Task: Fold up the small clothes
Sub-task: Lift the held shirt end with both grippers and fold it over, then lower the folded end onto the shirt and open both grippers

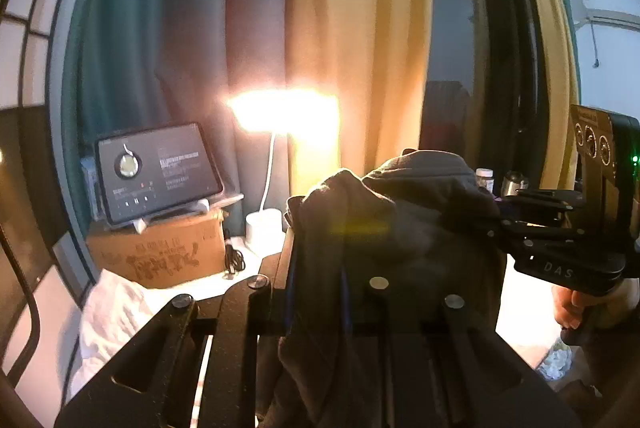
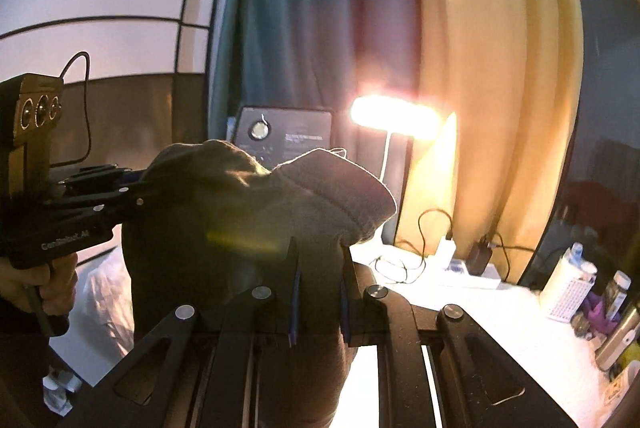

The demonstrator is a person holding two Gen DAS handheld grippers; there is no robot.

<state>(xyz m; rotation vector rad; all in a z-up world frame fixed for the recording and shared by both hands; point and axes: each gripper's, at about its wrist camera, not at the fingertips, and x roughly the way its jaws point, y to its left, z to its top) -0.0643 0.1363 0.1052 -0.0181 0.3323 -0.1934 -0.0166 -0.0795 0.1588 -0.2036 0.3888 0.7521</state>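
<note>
Dark grey knitted fabric garment (image 1: 400,228) held up in the air above the white table (image 2: 500,312), stretched between both grippers. Left gripper (image 1: 318,268) jaws narrow, clamped on one bunched edge of the cloth; right gripper (image 2: 320,268) jaws narrow, pinching the other edge. Behind, near the table's far edge: glowing white desk lamp (image 1: 280,112), dark tablet (image 1: 156,172) propped on a brown cardboard box (image 1: 160,252).

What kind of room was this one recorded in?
Probably a bedroom or dorm desk corner: a lit desk lamp, a tablet propped on a cardboard box, and floor-length curtains behind.
</note>
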